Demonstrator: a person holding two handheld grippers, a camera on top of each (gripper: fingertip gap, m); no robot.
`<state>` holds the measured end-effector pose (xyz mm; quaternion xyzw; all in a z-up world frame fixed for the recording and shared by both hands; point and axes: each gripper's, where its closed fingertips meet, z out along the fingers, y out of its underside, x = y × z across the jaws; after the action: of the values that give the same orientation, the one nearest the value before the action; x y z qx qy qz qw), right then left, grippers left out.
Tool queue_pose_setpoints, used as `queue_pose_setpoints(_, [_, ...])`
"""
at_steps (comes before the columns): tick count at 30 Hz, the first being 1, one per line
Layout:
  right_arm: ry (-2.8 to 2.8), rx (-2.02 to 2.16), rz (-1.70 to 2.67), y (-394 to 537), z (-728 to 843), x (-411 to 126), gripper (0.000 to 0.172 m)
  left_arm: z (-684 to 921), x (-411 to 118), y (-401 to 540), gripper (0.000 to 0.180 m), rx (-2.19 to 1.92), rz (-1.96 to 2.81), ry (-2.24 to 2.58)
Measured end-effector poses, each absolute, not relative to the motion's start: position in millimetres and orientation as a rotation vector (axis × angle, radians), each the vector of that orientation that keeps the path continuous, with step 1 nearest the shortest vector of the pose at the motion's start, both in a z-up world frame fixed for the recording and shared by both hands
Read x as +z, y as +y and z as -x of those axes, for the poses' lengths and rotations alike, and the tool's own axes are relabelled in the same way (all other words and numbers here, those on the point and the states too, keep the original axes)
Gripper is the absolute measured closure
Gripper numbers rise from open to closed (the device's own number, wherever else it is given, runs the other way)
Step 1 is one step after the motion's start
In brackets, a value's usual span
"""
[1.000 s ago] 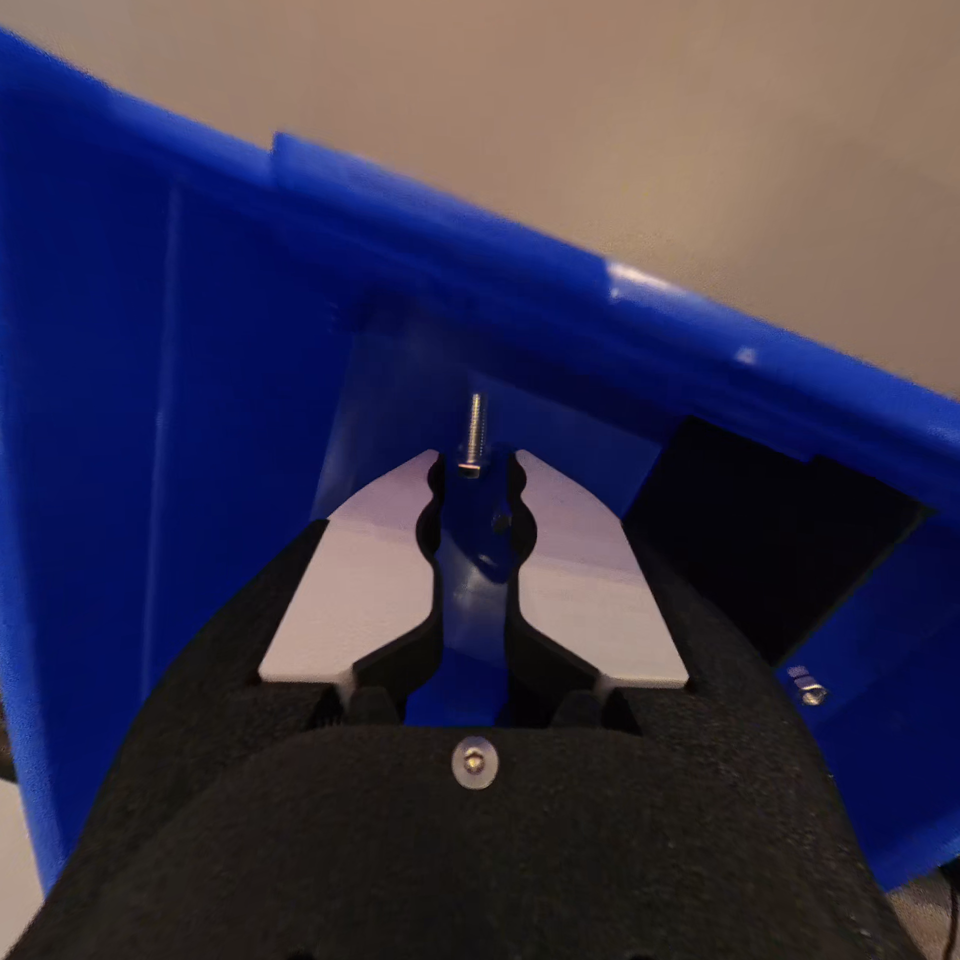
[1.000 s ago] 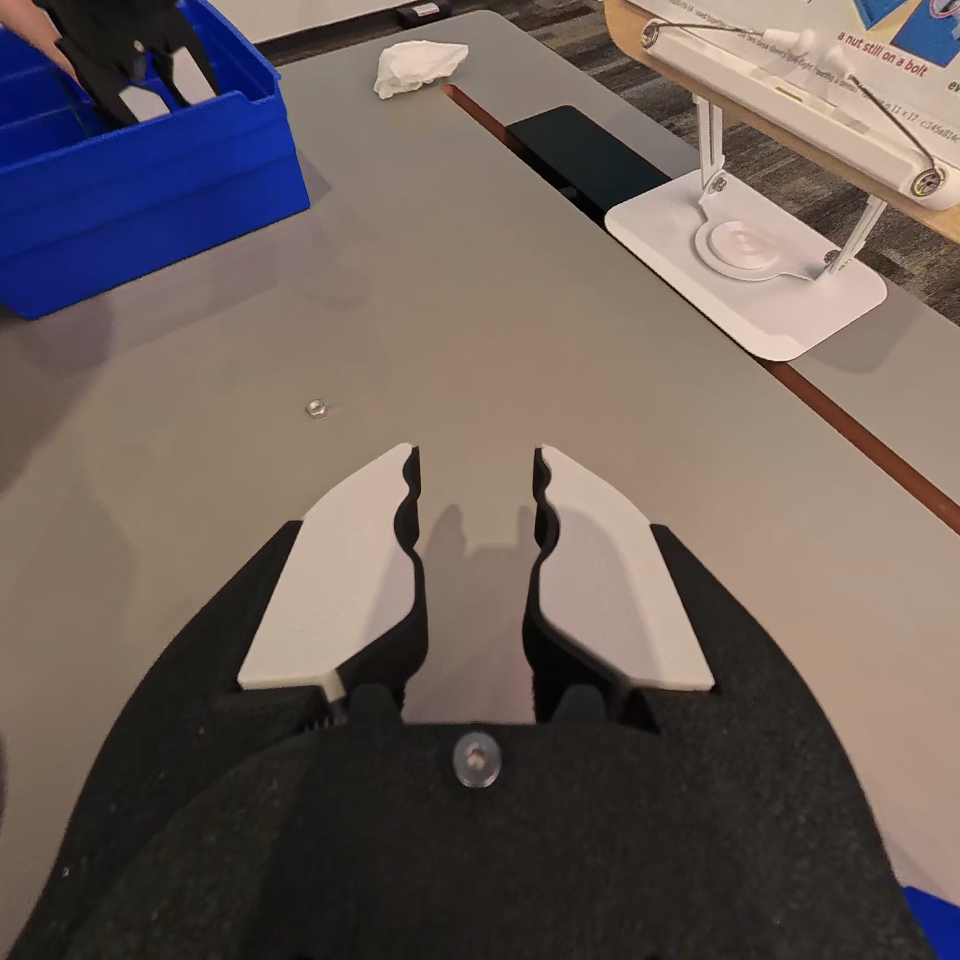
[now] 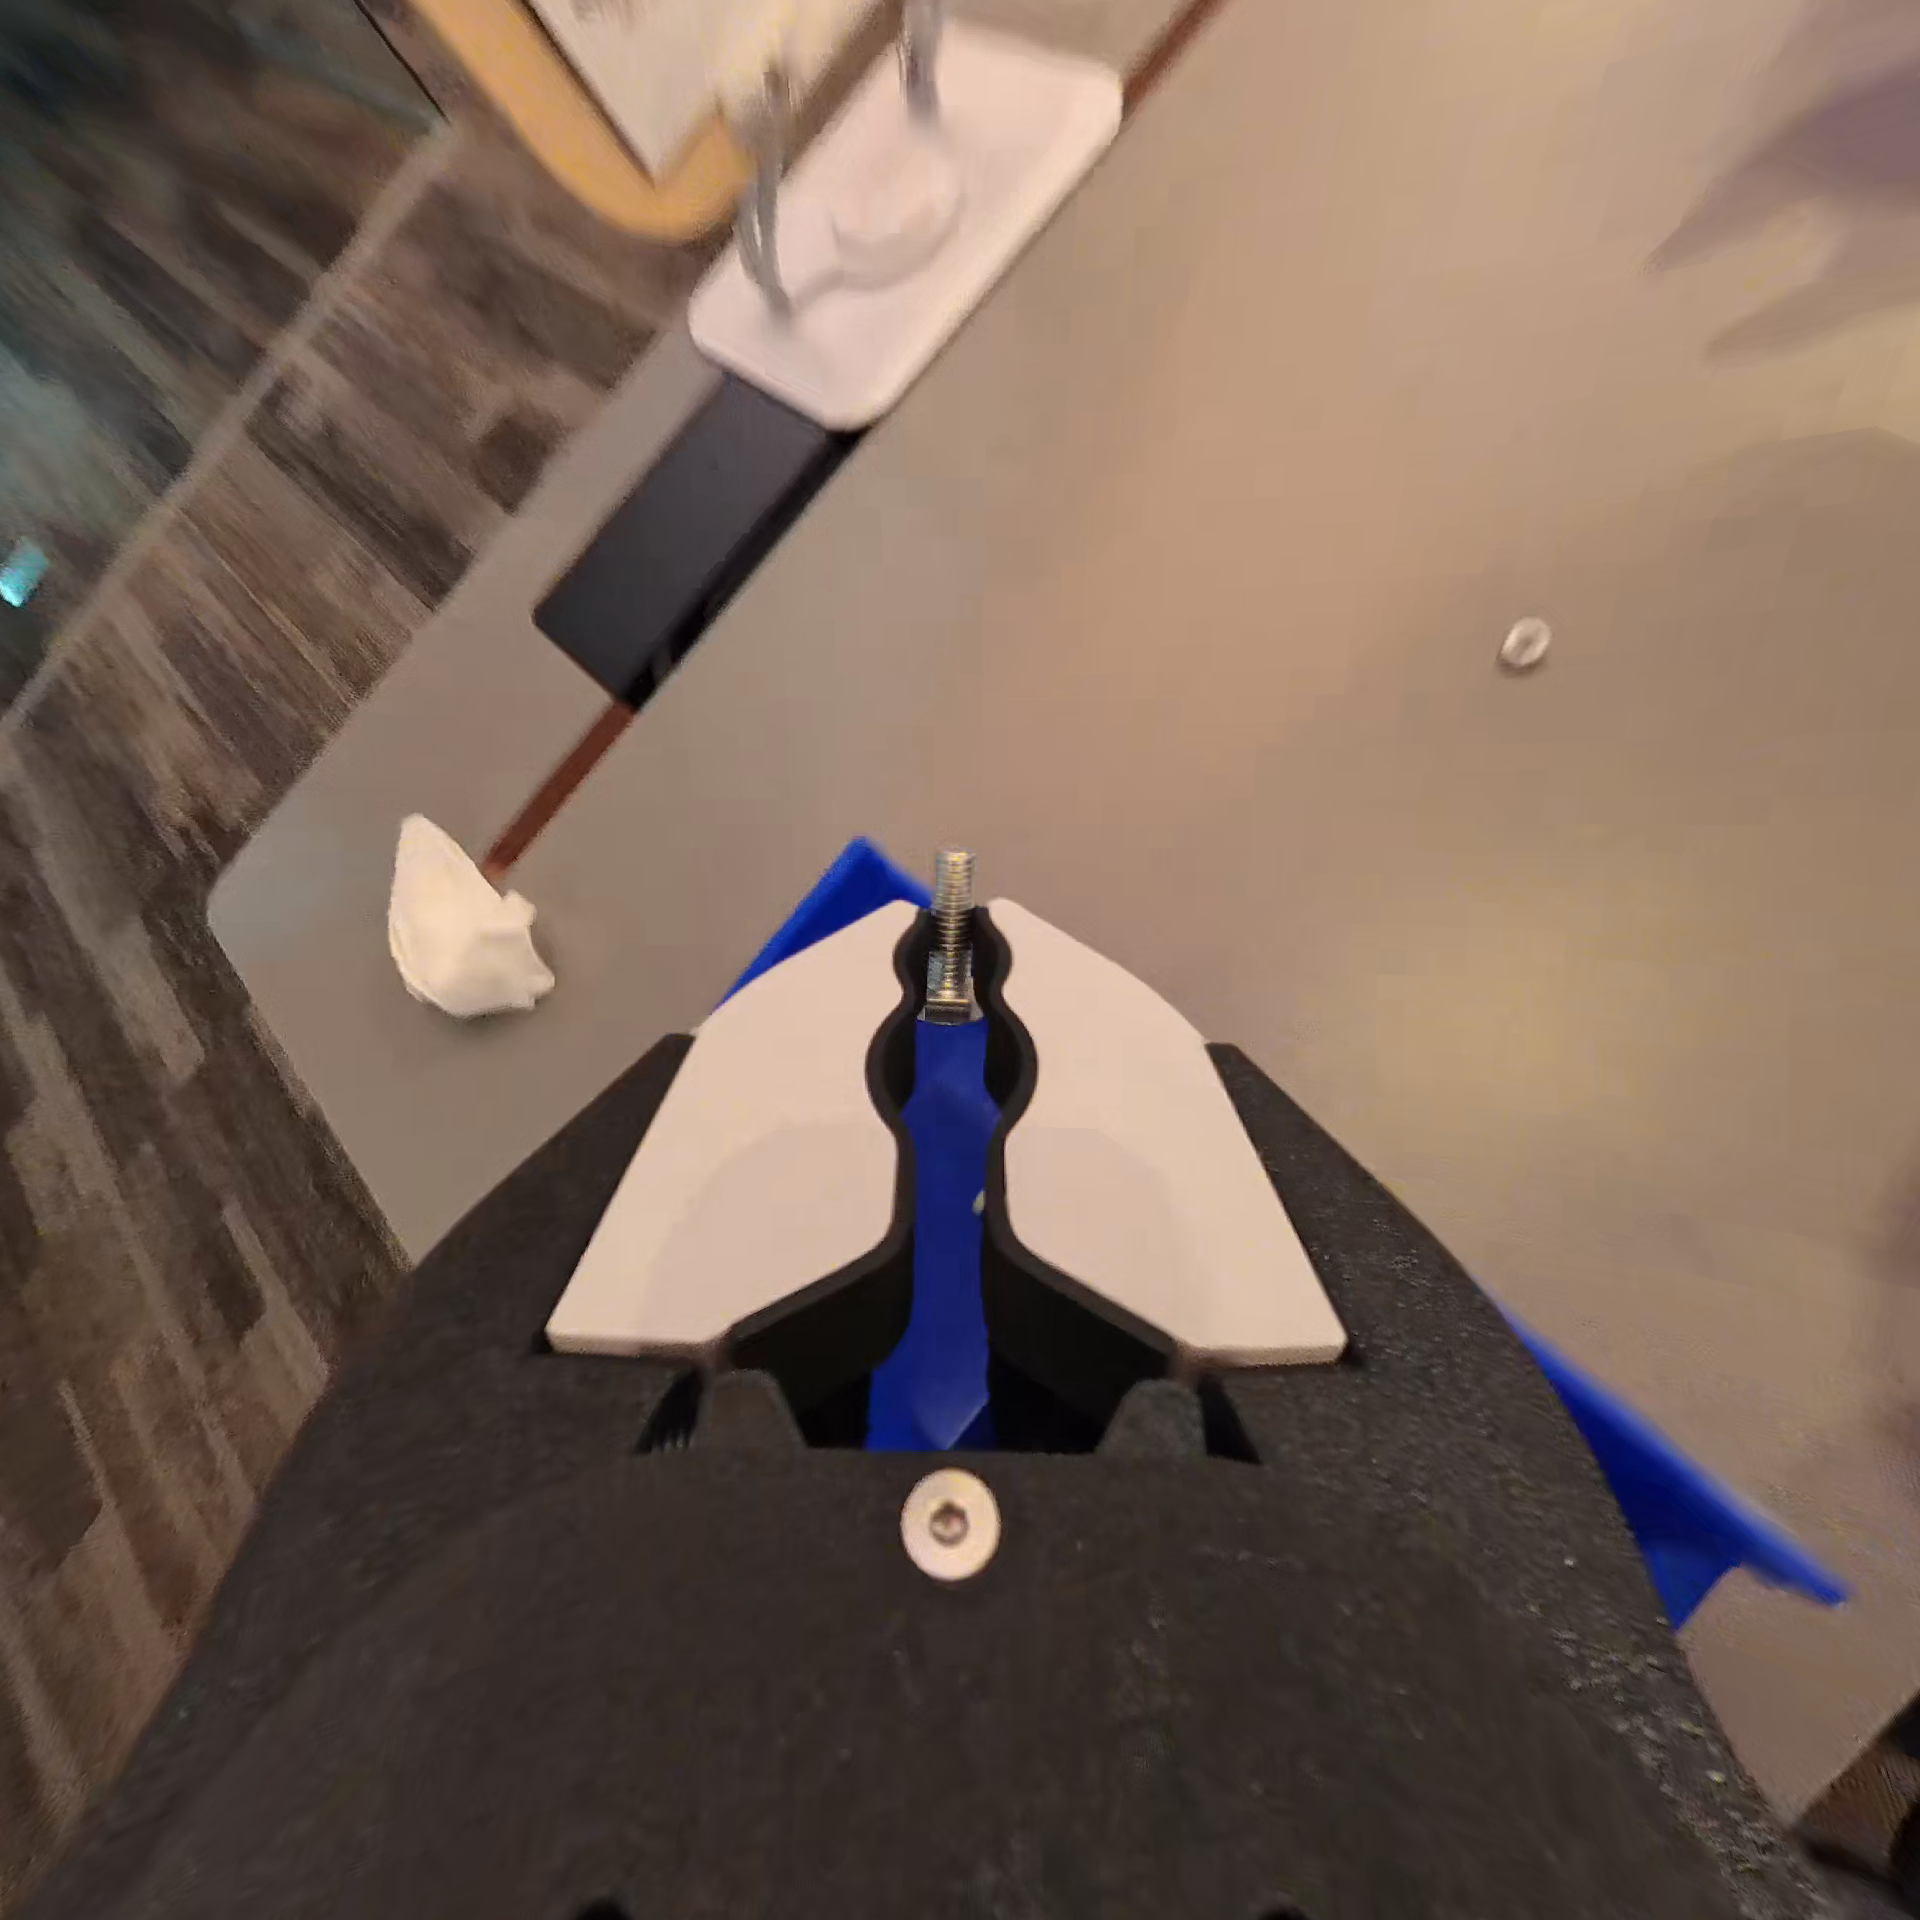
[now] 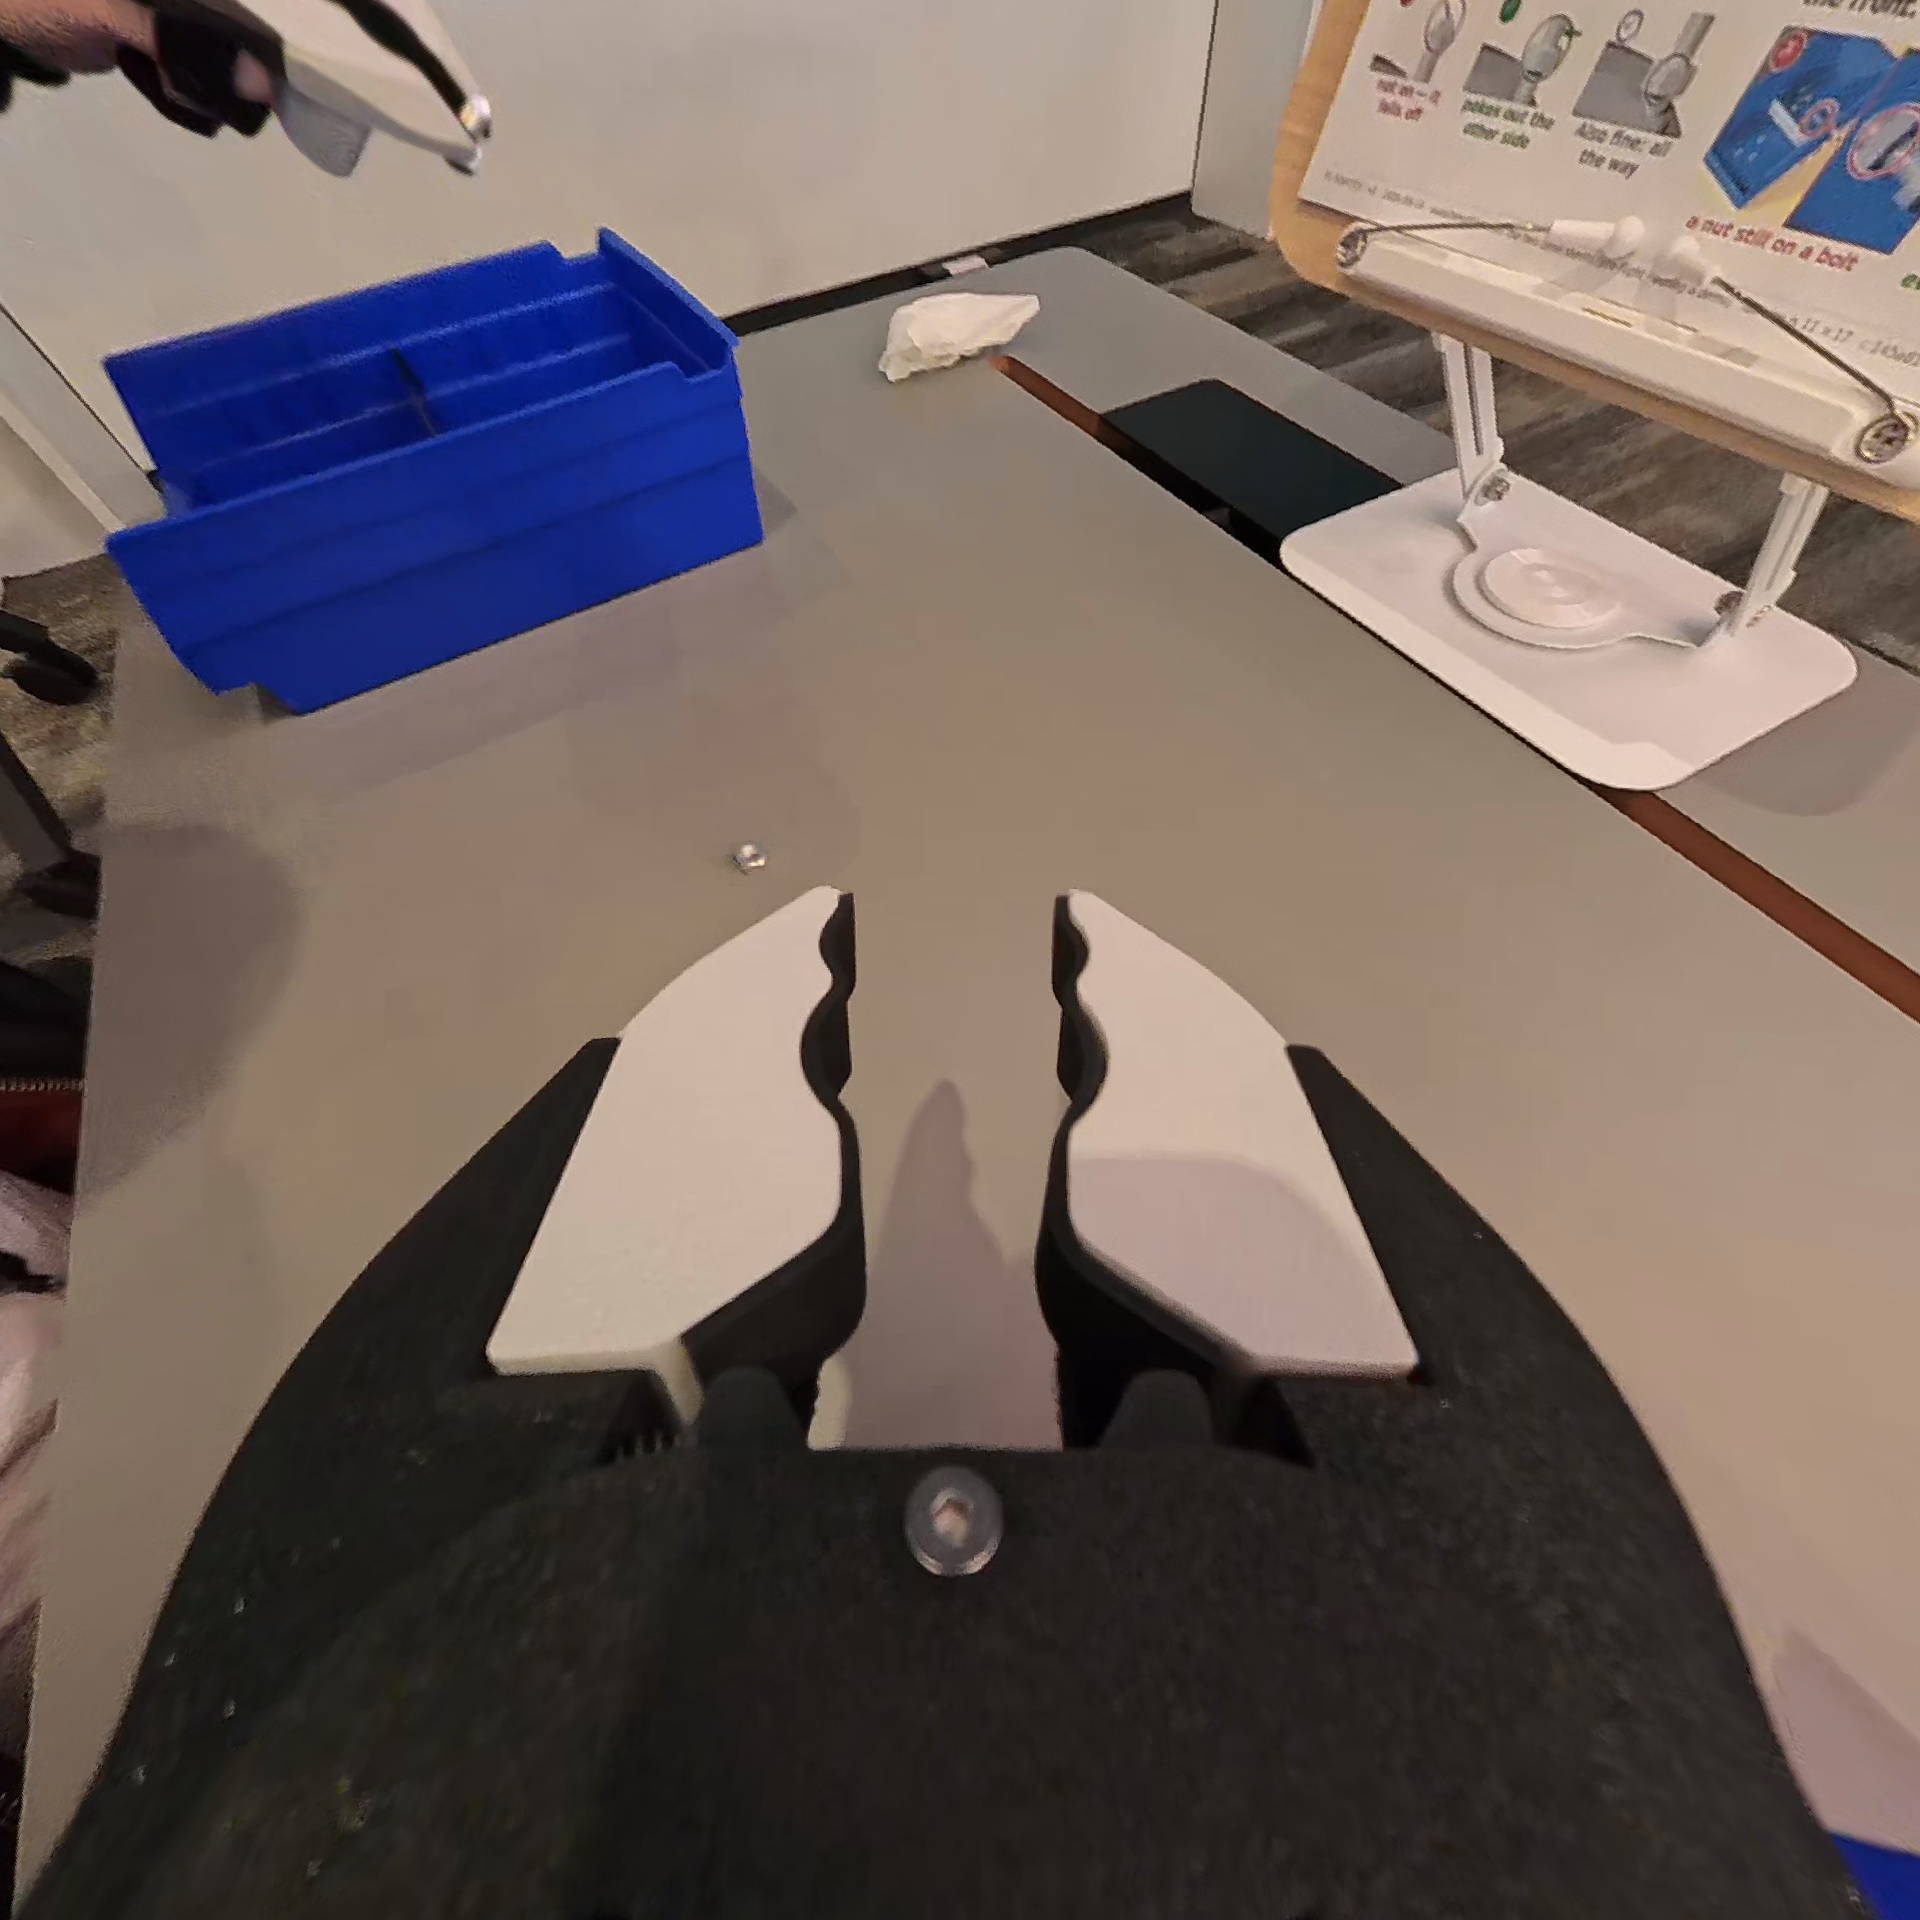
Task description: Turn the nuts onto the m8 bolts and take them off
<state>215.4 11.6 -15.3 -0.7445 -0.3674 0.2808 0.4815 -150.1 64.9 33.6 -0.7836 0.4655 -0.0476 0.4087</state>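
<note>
Item: silver threaded steel bolt (image 3: 953, 935). Clamped between the left gripper (image 3: 954, 914) pads, threaded end projecting past the fingertips at 12 o'clock; held aloft above the blue plastic compartment bin (image 4: 436, 457).

Item: small silver hex nut (image 4: 750, 856). Loose on the grey tabletop (image 4: 1039, 675), just off the right gripper (image 4: 954, 914) at 11 o'clock.

Right gripper: fingers apart, nothing between them, low over the table.

Step in hand, by judgement: bolt fetched, nut not yet picked. Next move calls for shifting the right fingers over the nut, closing on its flats, then meeting the bolt's tip squarely.

Also present: crumpled white tissue (image 4: 956, 327); white stand (image 4: 1569, 644).
</note>
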Motion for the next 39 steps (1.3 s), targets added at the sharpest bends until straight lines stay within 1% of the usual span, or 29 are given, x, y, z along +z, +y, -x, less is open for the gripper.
queue_pose_setpoints(3, [-0.895, 0.740, 1.789, 9.5, -207.6, -16.9, 0.137, 104.9, 54.5, 42.4, 0.172, -0.183, 1.890, 1.111])
queue_pose_setpoints(6, [-0.912, 0.800, 1.772, 5.5, -197.4, -19.9, 0.137, 52.6, 53.9, 16.3, 0.172, -0.309, 1.830, 1.068])
queue_pose_setpoints(12, [-1.050, 0.892, 1.712, -11.3, -166.4, -29.2, 0.137, -23.6, 15.6, -17.6, 0.173, -0.537, 1.751, 1.004])
queue_pose_setpoints(17, [-1.169, 0.952, 1.661, -24.6, -142.2, -42.7, 0.138, -48.7, -27.5, -27.0, 0.173, -0.592, 1.743, 0.934])
queue_pose_setpoints(21, [-1.200, 1.011, 1.608, -33.3, -126.1, -39.9, 0.141, -61.5, -41.6, -29.8, 0.173, -0.604, 1.745, 0.933])
queue_pose_setpoints(30, [-1.274, 1.083, 1.369, -50.8, -94.9, -10.1, 0.146, -92.9, -26.8, -46.4, 0.173, -0.787, 1.660, 1.014])
queue_pose_setpoints(32, [-1.287, 1.100, 1.356, -52.6, -91.3, -9.3, 0.147, -96.0, -24.4, -49.2, 0.173, -0.813, 1.649, 1.019])
queue_pose_setpoints(35, [-1.302, 1.101, 1.346, -53.8, -88.8, -11.5, 0.153, -98.6, -21.0, -52.4, 0.173, -0.838, 1.631, 1.027])
queue_pose_setpoints(39, [-1.306, 1.160, 1.328, -59.1, -88.4, -10.1, 0.156, -101.6, -19.2, -57.2, 0.173, -0.872, 1.609, 1.046])
